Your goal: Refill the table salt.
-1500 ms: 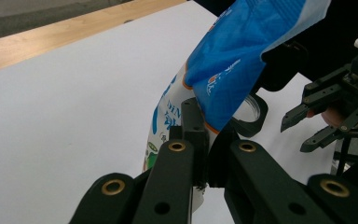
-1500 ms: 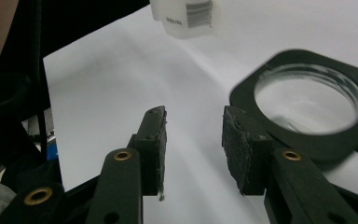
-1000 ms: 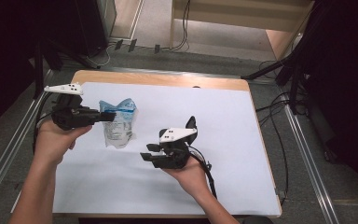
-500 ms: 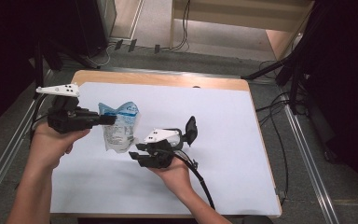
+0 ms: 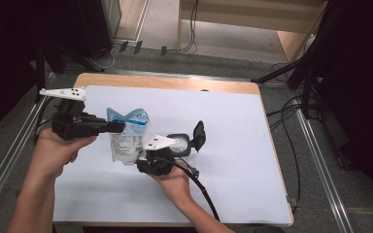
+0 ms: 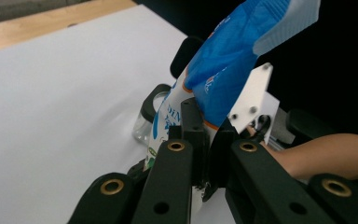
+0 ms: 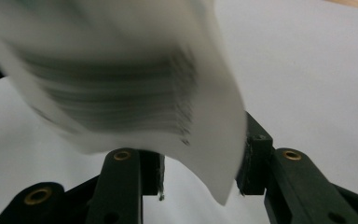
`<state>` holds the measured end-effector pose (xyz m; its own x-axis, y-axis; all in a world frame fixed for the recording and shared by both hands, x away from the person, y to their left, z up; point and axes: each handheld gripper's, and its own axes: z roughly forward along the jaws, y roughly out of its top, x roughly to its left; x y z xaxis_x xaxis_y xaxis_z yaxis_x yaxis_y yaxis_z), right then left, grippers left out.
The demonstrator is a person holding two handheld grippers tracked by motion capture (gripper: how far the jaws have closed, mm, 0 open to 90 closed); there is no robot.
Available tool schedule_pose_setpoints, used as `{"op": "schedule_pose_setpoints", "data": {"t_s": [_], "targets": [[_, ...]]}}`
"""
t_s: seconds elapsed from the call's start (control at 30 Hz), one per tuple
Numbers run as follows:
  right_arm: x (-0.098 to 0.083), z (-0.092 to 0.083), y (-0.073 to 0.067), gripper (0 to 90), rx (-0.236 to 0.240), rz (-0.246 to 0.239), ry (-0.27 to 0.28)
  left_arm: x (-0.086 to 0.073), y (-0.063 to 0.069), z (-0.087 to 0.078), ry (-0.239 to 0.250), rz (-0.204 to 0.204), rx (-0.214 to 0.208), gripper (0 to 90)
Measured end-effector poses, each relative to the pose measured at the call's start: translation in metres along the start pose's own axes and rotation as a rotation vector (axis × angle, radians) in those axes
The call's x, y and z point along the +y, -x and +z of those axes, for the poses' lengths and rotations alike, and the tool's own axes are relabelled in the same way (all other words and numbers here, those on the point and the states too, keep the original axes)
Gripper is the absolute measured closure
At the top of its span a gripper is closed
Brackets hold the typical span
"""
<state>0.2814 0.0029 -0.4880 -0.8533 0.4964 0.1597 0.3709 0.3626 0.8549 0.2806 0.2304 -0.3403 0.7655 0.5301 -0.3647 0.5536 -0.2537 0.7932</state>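
Blue-and-white pouch (image 5: 126, 133) stays pinched in the left gripper (image 5: 111, 127) while the right gripper (image 5: 148, 158), newly arrived, straddles its lower edge, jaws spread, ready to grip.

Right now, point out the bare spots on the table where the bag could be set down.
Free: the white table sheet right of the open jar out to the right edge, and the near strip between both forearms. Crowded: the left-centre, where the left gripper pinches the blue-and-white bag and the right gripper closes in beside the jar.

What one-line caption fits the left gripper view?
Left gripper shut on a blue-and-white pouch above the white table.
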Motion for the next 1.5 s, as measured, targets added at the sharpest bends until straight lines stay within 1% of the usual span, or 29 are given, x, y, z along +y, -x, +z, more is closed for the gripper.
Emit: {"op": "schedule_pose_setpoints", "data": {"t_s": [0.03, 0.13, 0.2, 0.27, 0.33, 0.4, 0.47, 0.53, 0.6, 0.63, 0.67, 0.7, 0.73, 0.77, 0.8, 0.87, 0.9, 0.97, 1.0, 1.03, 1.07, 1.13, 1.17, 1.27, 1.33, 1.37, 1.4, 1.47, 1.5], "targets": [[0.000, 0.000, -0.001, 63.1, -0.015, -0.013, -0.020, 0.001, 0.000, 0.002, -0.007, 0.000, 0.007, 89.9], [-0.002, 0.001, -0.003, 63.3, -0.005, -0.016, -0.029, 0.002, 0.000, 0.007, -0.016, 0.008, 0.014, 89.7], [-0.005, 0.000, -0.005, 63.2, 0.004, -0.029, -0.031, 0.005, 0.003, 0.014, -0.021, 0.020, 0.033, 89.5], [-0.007, 0.000, -0.005, 62.4, 0.020, -0.031, -0.032, 0.005, 0.002, 0.018, -0.028, 0.018, 0.041, 89.3], [-0.008, 0.000, -0.005, 62.0, 0.026, -0.034, -0.035, 0.005, 0.002, 0.020, -0.028, 0.017, 0.043, 89.1], [-0.010, -0.001, -0.005, 62.0, 0.045, -0.049, -0.036, 0.005, -0.001, 0.027, -0.031, 0.013, 0.040, 88.9], [-0.012, -0.001, -0.006, 62.0, 0.051, -0.049, -0.031, 0.005, -0.003, 0.031, -0.025, 0.007, 0.037, 88.8], [-0.013, -0.002, -0.004, 59.1, 0.055, -0.047, -0.031, 0.005, -0.005, 0.034, -0.025, 0.002, 0.037, 88.9], [-0.015, -0.002, -0.002, 54.5, 0.048, -0.036, -0.029, 0.006, -0.006, 0.035, -0.028, -0.003, 0.039, 89.2], [-0.016, -0.002, -0.002, 52.3, 0.052, -0.027, -0.028, 0.006, -0.007, 0.035, -0.023, -0.003, 0.048, 89.4], [-0.017, -0.003, -0.001, 52.4, 0.048, -0.015, -0.025, 0.006, -0.007, 0.035, -0.023, -0.003, 0.048, 89.6], [-0.018, -0.004, 0.000, 51.8, 0.044, -0.011, -0.022, 0.006, -0.008, 0.034, -0.031, -0.008, 0.061, 89.6], [-0.019, -0.005, 0.000, 50.6, 0.036, -0.015, -0.019, 0.005, -0.009, 0.034, -0.034, -0.019, 0.045, 89.6], [-0.019, -0.005, 0.000, 50.6, 0.036, -0.015, -0.019, 0.005, -0.009, 0.034, -0.034, -0.019, 0.045, 89.7], [-0.019, -0.007, -0.003, 49.6, 0.000, -0.041, -0.016, 0.006, -0.009, 0.035, -0.039, -0.024, 0.046, 89.7], [-0.020, -0.008, -0.005, 50.1, -0.017, -0.059, -0.005, 0.006, -0.008, 0.036, -0.037, -0.027, 0.060, 89.7], [-0.020, -0.008, -0.006, 52.0, -0.018, -0.068, 0.002, 0.006, -0.008, 0.036, -0.038, -0.024, 0.071, 89.6], [-0.020, -0.008, -0.006, 53.2, -0.014, -0.075, 0.002, 0.006, -0.007, 0.037, -0.036, -0.024, 0.077, 89.5], [-0.019, -0.008, -0.008, 54.5, -0.008, -0.094, 0.001, 0.006, -0.007, 0.039, -0.035, -0.023, 0.084, 89.1], [-0.019, -0.008, -0.008, 54.5, -0.008, -0.094, 0.001, 0.006, -0.007, 0.039, -0.035, -0.023, 0.084, 88.7], [-0.019, -0.007, -0.009, 55.8, 0.010, -0.095, 0.000, 0.005, -0.007, 0.042, -0.021, -0.023, 0.063, 88.0], [-0.019, -0.006, -0.010, 55.8, 0.017, -0.092, -0.004, 0.004, -0.007, 0.045, -0.024, -0.020, 0.036, 86.8], [-0.019, -0.006, -0.010, 56.5, 0.024, -0.090, -0.008, 0.004, -0.007, 0.045, -0.024, -0.020, 0.036, 86.1], [-0.019, -0.005, -0.010, 57.0, 0.041, -0.086, -0.008, 0.002, -0.005, 0.052, -0.051, 0.014, 0.041, 83.0], [-0.019, -0.006, -0.009, 57.1, 0.043, -0.083, -0.006, 0.001, -0.005, 0.053, -0.055, 0.013, 0.033, 81.9], [-0.019, -0.006, -0.009, 57.1, 0.042, -0.082, -0.006, 0.000, -0.006, 0.055, -0.066, 0.019, 0.027, 81.8], [-0.018, -0.007, -0.007, 57.1, 0.048, -0.078, -0.003, -0.001, -0.007, 0.055, -0.060, 0.016, 0.020, 81.7], [-0.018, -0.008, -0.006, 57.1, 0.050, -0.079, -0.001, -0.002, -0.009, 0.055, -0.052, 0.012, 0.002, 84.3], [-0.018, -0.008, -0.006, 57.1, 0.050, -0.079, -0.001, -0.002, -0.009, 0.055, -0.052, 0.012, 0.002, 86.4]]}}
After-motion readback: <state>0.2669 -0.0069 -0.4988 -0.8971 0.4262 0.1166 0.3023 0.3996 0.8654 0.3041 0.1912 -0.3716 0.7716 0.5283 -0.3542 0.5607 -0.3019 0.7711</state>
